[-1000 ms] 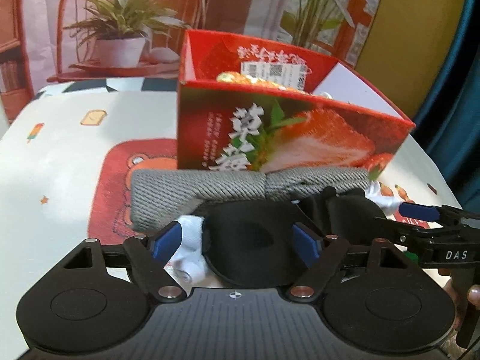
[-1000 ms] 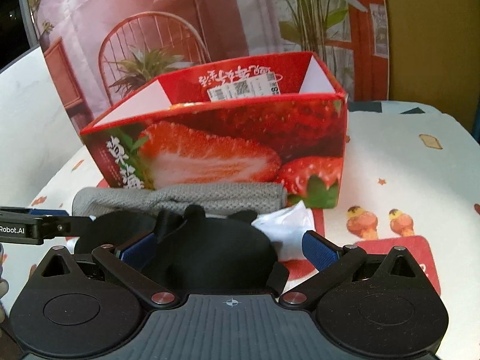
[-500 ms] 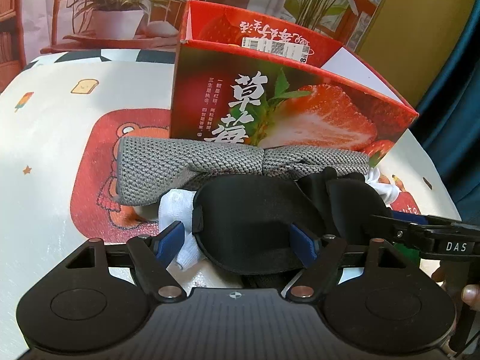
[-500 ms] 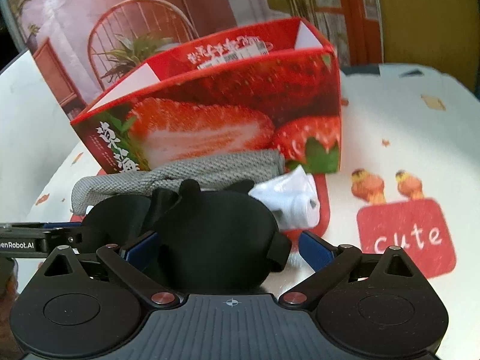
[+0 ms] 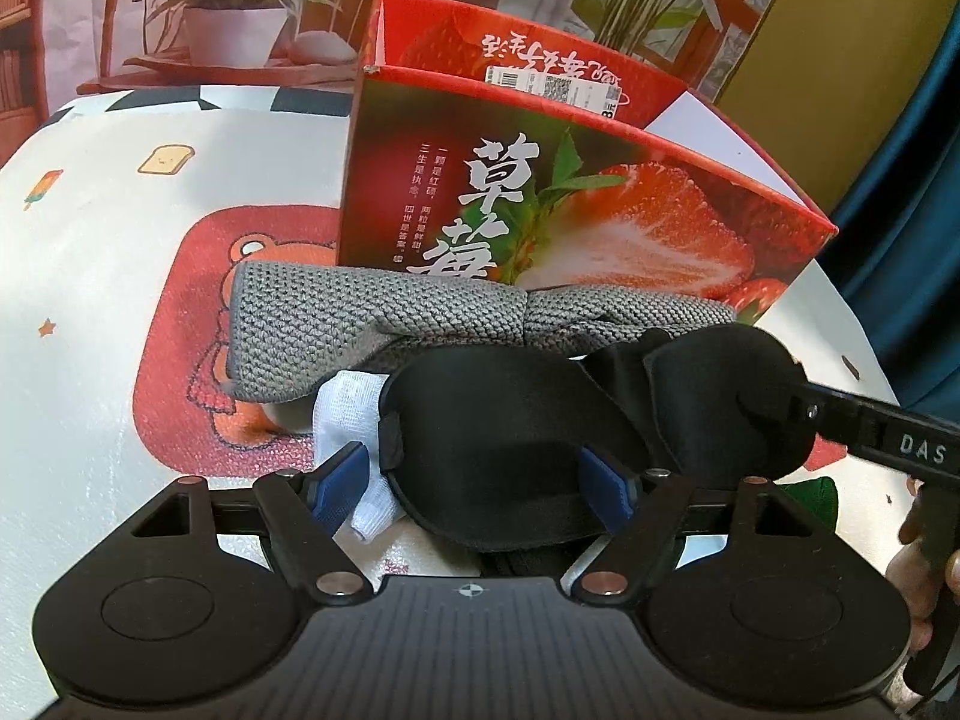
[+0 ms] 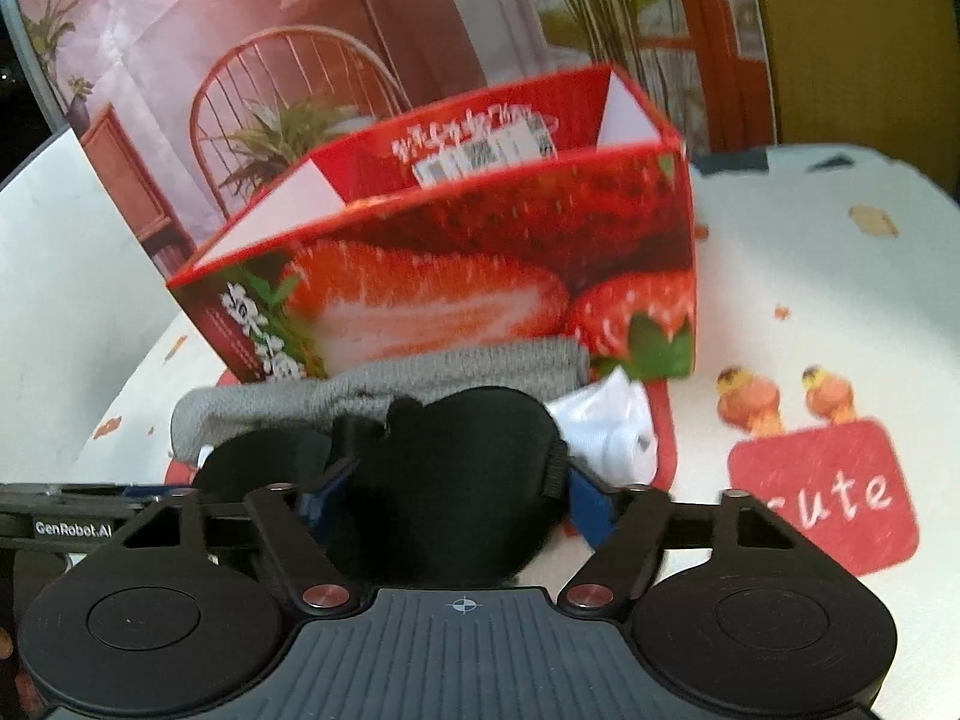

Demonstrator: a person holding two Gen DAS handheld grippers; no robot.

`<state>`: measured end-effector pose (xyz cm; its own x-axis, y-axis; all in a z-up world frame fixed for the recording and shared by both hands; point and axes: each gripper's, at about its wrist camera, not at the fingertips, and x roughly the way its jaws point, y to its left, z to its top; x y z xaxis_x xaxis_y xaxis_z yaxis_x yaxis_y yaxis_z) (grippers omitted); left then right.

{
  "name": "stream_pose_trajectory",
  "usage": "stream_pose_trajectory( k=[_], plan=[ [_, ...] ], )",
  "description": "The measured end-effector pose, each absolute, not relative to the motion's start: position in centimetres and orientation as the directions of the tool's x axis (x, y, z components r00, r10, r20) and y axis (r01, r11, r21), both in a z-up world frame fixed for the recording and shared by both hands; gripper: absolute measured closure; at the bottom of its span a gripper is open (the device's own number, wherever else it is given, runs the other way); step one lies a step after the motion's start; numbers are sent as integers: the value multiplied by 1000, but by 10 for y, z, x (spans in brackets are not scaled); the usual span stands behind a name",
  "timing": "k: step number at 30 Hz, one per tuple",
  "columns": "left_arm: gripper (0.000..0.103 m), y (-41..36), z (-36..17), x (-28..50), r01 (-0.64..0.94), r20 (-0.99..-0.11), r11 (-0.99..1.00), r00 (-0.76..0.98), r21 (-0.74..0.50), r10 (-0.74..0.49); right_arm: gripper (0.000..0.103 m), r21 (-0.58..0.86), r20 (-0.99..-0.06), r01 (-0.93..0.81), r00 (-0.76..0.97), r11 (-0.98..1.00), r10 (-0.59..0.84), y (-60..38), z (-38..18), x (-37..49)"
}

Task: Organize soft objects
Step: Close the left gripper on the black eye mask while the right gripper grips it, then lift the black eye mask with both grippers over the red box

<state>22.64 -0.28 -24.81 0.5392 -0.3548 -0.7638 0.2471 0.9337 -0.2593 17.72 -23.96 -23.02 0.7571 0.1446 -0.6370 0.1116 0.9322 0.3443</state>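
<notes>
A black eye mask [image 5: 510, 438] lies in front of the red strawberry box [image 5: 600, 228], on top of a grey knitted cloth [image 5: 420, 324] and a white sock [image 5: 354, 414]. My left gripper [image 5: 474, 480] is shut on the mask's left cup, a blue pad at each side. My right gripper [image 6: 456, 504] has the other cup [image 6: 456, 480] between its pads; its jaws are closing and the pads touch the fabric. One of the right gripper's fingers [image 5: 870, 438] crosses the left wrist view over that cup.
The strawberry box [image 6: 480, 276] stands open-topped just behind the pile, with a label inside its back wall. The grey cloth [image 6: 420, 378] and the white sock [image 6: 612, 426] rest against its front. A printed tablecloth [image 6: 840, 300] covers the table. A hand [image 5: 912, 570] shows at the right edge.
The right gripper's jaws have narrowed from wide open until they touch the mask's cup. The left gripper keeps the same grip. Both views have tipped down slightly toward the pile.
</notes>
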Motion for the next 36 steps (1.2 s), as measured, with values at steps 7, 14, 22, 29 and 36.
stream_pose_trajectory(
  k=[7, 14, 22, 29, 36],
  plan=[
    [24, -3, -248, 227, 243, -763, 933, 539, -264, -356, 73, 304, -635, 121, 765, 945, 106, -242, -229, 176],
    [25, 6, -246, 232, 194, -758, 936, 550, -294, -352, 80, 257, -655, 121, 751, 959, 81, -239, -234, 178],
    [26, 20, -253, 249, 121, -745, 897, 516, -425, -423, 80, 225, -675, 118, 735, 967, 68, -236, -238, 181],
    [39, 7, -246, 244, 187, -726, 898, 534, -399, -434, 81, 228, -670, 95, 737, 969, 86, -234, -236, 183],
    [76, 11, -224, 237, 214, -673, 904, 609, -370, -420, 84, 247, -632, 59, 767, 967, 114, -236, -225, 181]
  ],
)
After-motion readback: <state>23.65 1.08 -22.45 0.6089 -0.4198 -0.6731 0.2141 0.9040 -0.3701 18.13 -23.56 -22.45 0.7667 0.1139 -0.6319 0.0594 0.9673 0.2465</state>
